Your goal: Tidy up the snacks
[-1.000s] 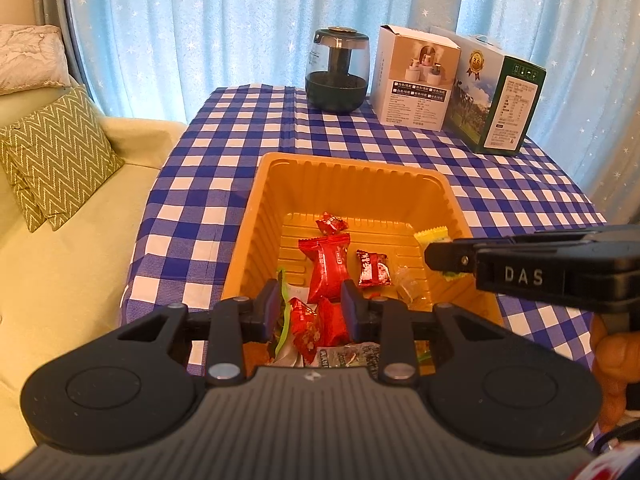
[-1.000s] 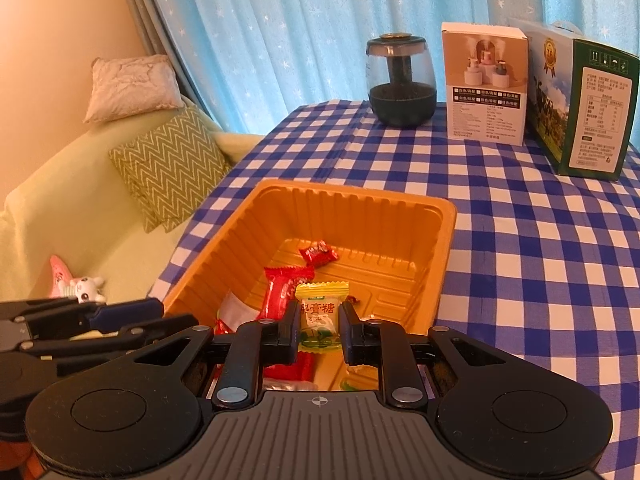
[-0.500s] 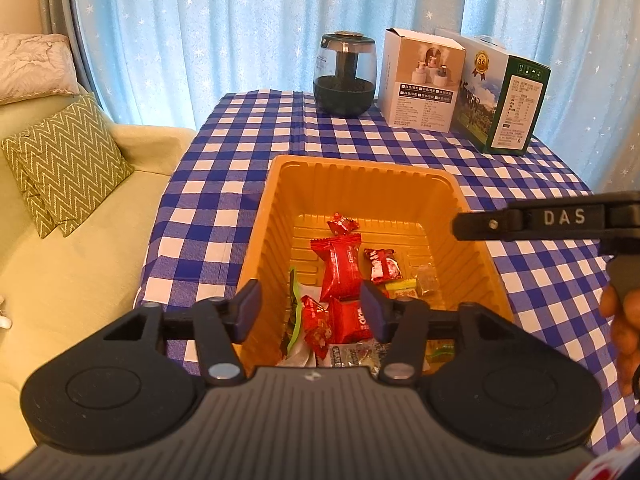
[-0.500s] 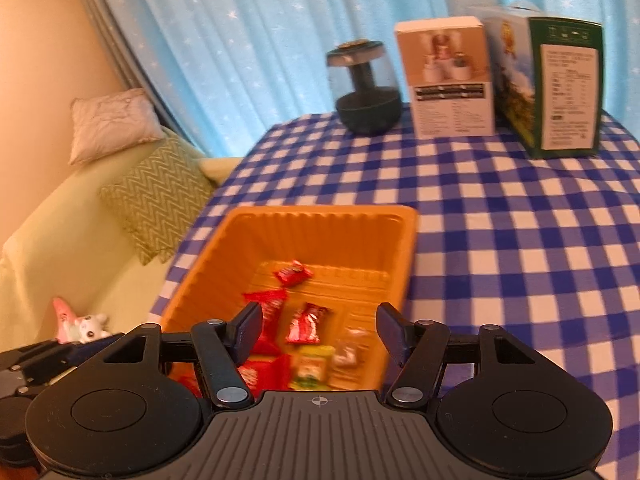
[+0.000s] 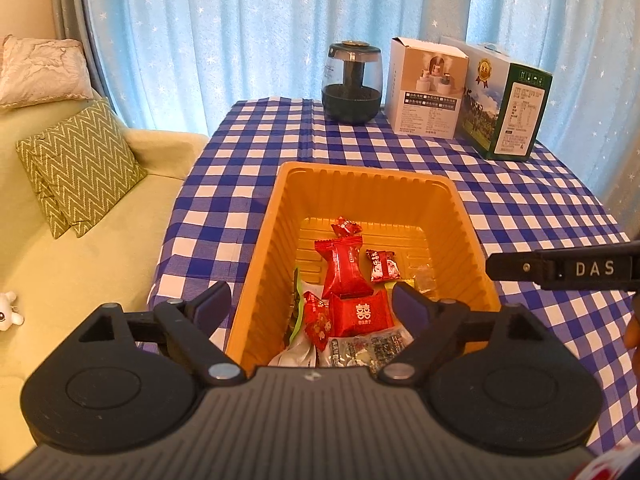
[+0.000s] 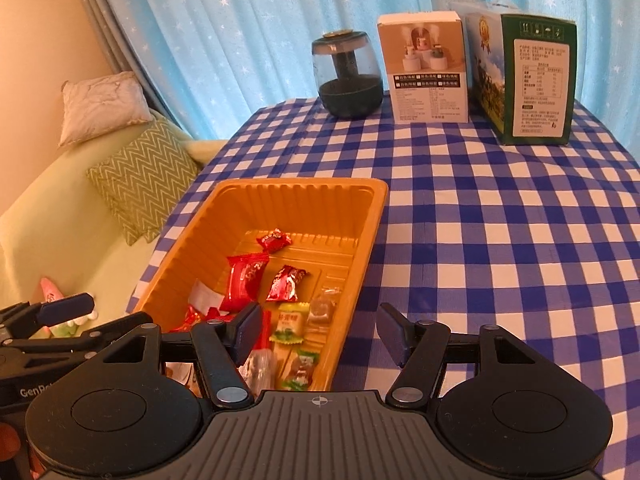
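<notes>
An orange plastic tray (image 5: pixel 360 172) sits on the blue checked tablecloth and holds several wrapped snacks. Among them are a long red packet (image 5: pixel 344 268), a square red packet (image 5: pixel 362 314) and a yellow-green candy (image 6: pixel 290 322). My left gripper (image 5: pixel 310 306) hovers over the tray's near end, its jaws opening wide with nothing pressed between them; the snacks lie loose below. My right gripper (image 6: pixel 320 330) is open and empty, straddling the tray's (image 6: pixel 300 186) right wall. One of its fingers (image 5: pixel 560 270) shows at the right edge of the left wrist view.
At the table's far end stand a dark glass jar (image 5: pixel 352 84), a white box (image 5: pixel 426 88) and a green box (image 5: pixel 508 112). A pale green sofa with a zigzag cushion (image 5: pixel 80 164) lies to the left. Bare checked cloth (image 6: pixel 500 240) spreads right of the tray.
The left jaws spread from nearly shut around red candies to wide apart. The right gripper let the yellow-green candy fall into the tray, opened, and shifted to the right.
</notes>
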`<state>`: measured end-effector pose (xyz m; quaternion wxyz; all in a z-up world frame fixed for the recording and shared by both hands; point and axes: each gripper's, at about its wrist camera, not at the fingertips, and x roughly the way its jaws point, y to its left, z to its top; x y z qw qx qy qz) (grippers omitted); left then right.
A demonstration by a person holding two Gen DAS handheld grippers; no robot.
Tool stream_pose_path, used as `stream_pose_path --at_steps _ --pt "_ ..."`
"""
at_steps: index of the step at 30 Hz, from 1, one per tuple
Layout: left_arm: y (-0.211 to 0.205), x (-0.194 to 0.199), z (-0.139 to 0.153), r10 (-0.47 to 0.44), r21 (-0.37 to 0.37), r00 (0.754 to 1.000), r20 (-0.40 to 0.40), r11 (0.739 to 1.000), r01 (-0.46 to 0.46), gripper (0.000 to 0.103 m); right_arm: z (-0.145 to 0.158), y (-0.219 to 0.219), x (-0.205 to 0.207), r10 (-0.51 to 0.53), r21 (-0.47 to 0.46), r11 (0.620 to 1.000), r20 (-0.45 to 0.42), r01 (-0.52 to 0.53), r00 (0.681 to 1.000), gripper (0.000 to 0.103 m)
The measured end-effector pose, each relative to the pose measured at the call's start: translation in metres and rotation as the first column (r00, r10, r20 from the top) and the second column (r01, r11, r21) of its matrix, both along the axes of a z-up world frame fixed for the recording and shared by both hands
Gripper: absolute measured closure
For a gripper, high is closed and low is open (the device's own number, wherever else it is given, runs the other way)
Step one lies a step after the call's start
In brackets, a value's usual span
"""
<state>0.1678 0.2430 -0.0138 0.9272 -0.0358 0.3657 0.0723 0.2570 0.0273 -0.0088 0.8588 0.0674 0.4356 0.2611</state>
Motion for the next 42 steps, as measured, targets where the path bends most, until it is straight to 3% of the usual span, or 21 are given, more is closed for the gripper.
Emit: stream_pose_path --at_steps 11,31,42 --pt "-0.023 -0.037 0.029 0.024 0.019 1.0 0.019 1.0 -0.024 0.009 0.033 -0.02 -0.032 0.001 0.026 1.0 0.019 -0.002 1.0 0.038" --pt "-0.088 -0.121 0.072 0.149 -0.009 0.988 0.03 0.989 -0.149 0.009 0.062 -0.087 -0.11 0.051 0.014 0.999 0.052 -0.052 0.997 0.034" --pt "-0.114 -0.17 0.091 0.13 0.019 0.991 0.041 0.991 -0.131 0.008 0.079 -0.104 -0.163 0.023 -0.009 1.0 0.09 -0.022 0.996 0.032"
